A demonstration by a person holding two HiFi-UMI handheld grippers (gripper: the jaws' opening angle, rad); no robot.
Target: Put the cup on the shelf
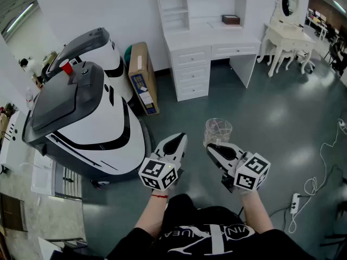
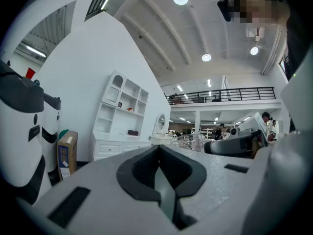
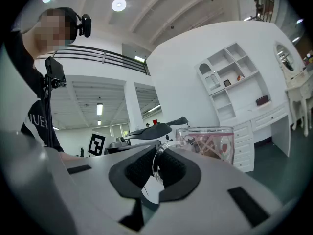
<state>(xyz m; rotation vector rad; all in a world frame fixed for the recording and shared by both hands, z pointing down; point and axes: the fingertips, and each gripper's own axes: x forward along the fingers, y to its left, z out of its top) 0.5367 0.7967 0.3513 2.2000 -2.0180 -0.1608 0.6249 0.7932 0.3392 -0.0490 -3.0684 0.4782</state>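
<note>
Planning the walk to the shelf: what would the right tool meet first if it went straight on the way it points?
Nothing close. The right tool, holding the cup by its handle, points across floor toward the white drawer unit; that is probably first, though depth is unclear.

Clear cup, upright, handle clamped in right hand-held gripper, well apart from white shelf.

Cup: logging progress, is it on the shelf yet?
No, the right gripper holds the cup by its handle, well short of the shelf.

White-and-black machine, cardboard box beside it, white dressing table, floor power strip
</note>
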